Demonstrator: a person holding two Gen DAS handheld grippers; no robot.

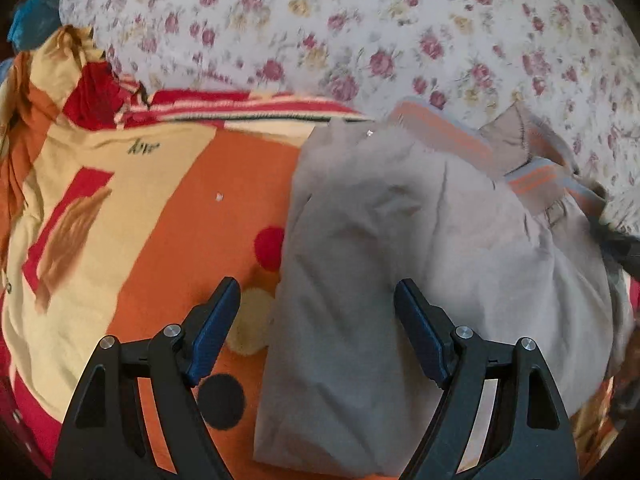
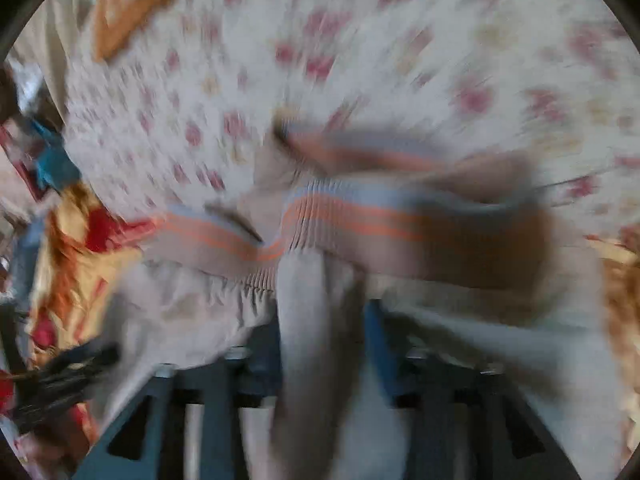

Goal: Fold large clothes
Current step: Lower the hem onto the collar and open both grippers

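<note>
Lying across the far side: a white floral sheet [image 1: 360, 20], covering most of the bed. Spreading nearer, on the left: an orange, cream and red patterned blanket [image 1: 168, 208], touching the sheet along its striped edge. Resting on this blanket, right of middle: the grey garment [image 1: 380, 280], bunched and partly folded, its waistband [image 1: 532, 180] with orange stripes pointing toward the floral sheet. Hovering over the garment's left edge: the left tool [image 1: 316, 304], released, with fingers wide apart and nothing between them. Gripping a fold of the grey garment [image 2: 312, 340] below the striped waistband [image 2: 344, 216]: the right tool [image 2: 320, 344], clenched on the cloth, though heavily blurred in the right wrist view.
</note>
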